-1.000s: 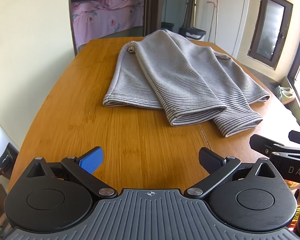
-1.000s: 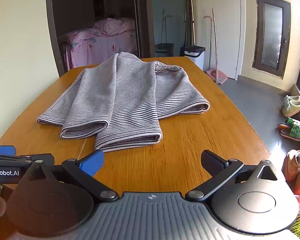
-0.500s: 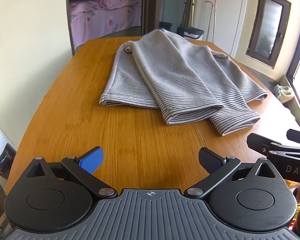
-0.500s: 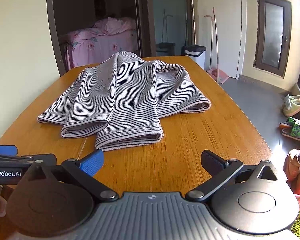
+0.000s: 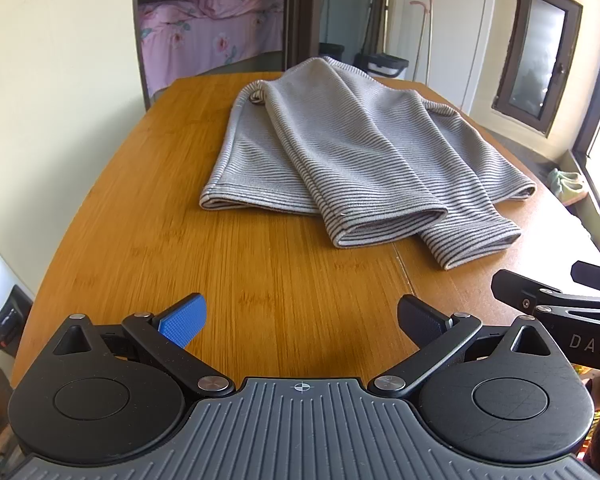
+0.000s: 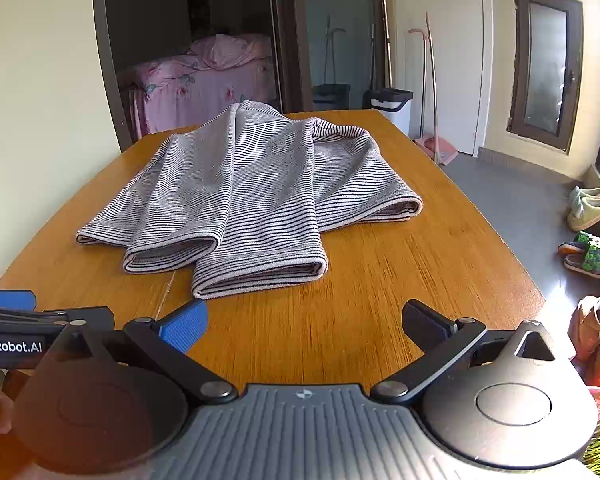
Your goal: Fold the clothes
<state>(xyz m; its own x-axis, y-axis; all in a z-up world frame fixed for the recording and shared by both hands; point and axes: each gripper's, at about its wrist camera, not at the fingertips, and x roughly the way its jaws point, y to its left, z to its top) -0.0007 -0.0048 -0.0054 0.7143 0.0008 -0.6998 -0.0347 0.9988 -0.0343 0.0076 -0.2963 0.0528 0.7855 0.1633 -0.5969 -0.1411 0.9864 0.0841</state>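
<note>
A striped grey garment (image 5: 340, 160) lies mid-frame on the wooden table (image 5: 140, 240), sleeves laid over its body — seemingly a fold half made. The left gripper (image 5: 300, 318) and right gripper (image 6: 304, 322) hang at the lower edge, jaws spread wide and empty, bare wood between them and the near cuffs (image 6: 260, 276) — clear room to approach.

The left gripper (image 5: 300, 320) has eased forward and swung slightly, so the striped garment (image 5: 352, 160) sits a little nearer ahead of its fingers. From the right gripper (image 6: 302, 324), the garment has barely crept closer.
</note>
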